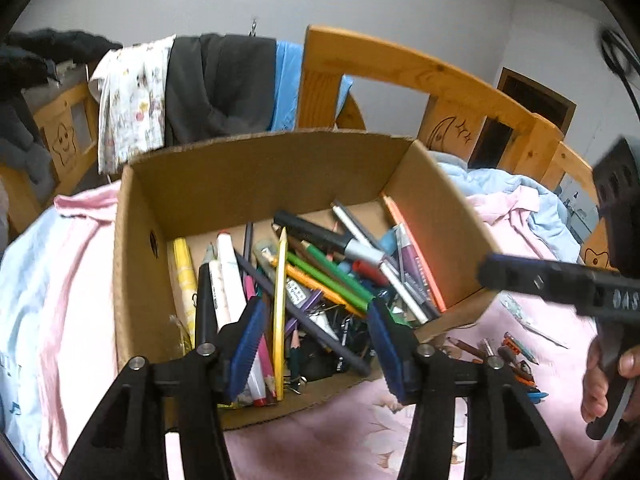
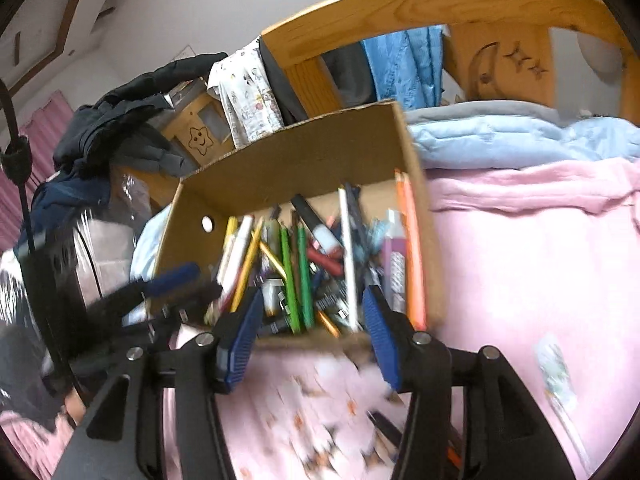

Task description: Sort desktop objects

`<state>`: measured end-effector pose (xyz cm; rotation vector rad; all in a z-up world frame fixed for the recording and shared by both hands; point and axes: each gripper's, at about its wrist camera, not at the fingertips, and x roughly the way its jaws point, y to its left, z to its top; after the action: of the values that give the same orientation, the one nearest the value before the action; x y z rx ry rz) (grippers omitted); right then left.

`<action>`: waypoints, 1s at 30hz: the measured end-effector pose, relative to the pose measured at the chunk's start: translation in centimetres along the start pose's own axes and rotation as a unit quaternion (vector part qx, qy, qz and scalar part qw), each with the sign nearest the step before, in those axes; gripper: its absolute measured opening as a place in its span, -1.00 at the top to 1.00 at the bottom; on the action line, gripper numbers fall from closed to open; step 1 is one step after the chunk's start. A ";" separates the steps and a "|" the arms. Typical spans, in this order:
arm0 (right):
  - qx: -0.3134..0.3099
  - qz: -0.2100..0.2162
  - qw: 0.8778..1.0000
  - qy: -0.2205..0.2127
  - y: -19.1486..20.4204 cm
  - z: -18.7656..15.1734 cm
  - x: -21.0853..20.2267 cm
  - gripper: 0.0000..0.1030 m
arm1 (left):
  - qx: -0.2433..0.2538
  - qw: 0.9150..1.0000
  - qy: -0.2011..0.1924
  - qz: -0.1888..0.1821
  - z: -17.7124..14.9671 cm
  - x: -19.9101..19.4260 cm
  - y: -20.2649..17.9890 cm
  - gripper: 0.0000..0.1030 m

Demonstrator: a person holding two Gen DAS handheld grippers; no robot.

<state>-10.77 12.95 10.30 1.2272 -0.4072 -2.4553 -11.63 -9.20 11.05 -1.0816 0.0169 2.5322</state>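
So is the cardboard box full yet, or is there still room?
Still room. The cardboard box holds a loose pile of pens and pencils across its floor, but the inner walls stand bare well above the pile.

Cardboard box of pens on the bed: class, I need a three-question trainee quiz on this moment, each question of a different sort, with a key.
1. True or false: the left gripper holds a pencil between its pads.
2. Where do the leftover loose pens lie? A) on the pink blanket beside the cardboard box; B) on the wooden bed frame; C) on the floor.
3. Fill in: the long yellow pencil lies ____ the box.

Key
1. False: its jaws stand open with nothing between them, as do the right gripper's.
2. A
3. inside
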 end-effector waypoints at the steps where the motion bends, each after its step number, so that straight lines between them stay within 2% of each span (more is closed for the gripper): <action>1: -0.002 -0.003 1.000 0.003 -0.1 -0.6 -0.8 -0.03 | 0.003 1.000 -0.002 0.002 0.0 -0.3 -0.3 -0.08; 7: -0.017 -0.024 0.999 0.036 -0.9 -5.5 -4.9 -0.03 | 0.006 1.000 0.013 -0.005 -0.9 -1.4 -3.4 -0.11; 11: -0.004 -0.036 0.998 0.051 -1.5 -8.5 -7.4 -0.05 | 0.015 1.000 0.019 -0.010 -1.5 -2.3 -6.1 -0.11; 14: 0.025 -0.061 0.996 0.053 -2.3 -10.3 -9.4 -0.12 | 0.011 1.000 0.018 -0.010 -1.7 -3.2 -7.9 -0.11; 17: 0.067 -0.080 0.993 0.046 -3.4 -11.7 -11.6 -0.20 | -0.005 1.000 0.010 -0.006 -2.1 -4.4 -9.7 -0.23; 18: 0.086 -0.085 0.992 0.041 -4.1 -12.4 -12.5 -0.22 | -0.011 1.000 0.007 -0.007 -2.4 -4.8 -10.4 -0.29; 22: 0.142 -0.112 0.983 0.030 -6.6 -14.2 -14.5 -0.24 | -0.018 1.000 0.007 -0.010 -3.6 -5.1 -12.9 -0.31; 26: 0.171 -0.145 0.974 0.025 -8.7 -15.1 -15.2 -0.24 | -0.011 1.000 0.008 -0.018 -5.2 -4.4 -15.4 -0.31; 30: 0.191 -0.157 0.968 0.032 -10.0 -15.5 -14.8 -0.25 | 0.001 1.000 0.020 -0.010 -7.0 -3.2 -16.7 -0.31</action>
<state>8.07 27.04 7.65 1.6307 -0.7465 -2.6723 1.12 4.08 10.67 -1.1255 0.0181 2.4920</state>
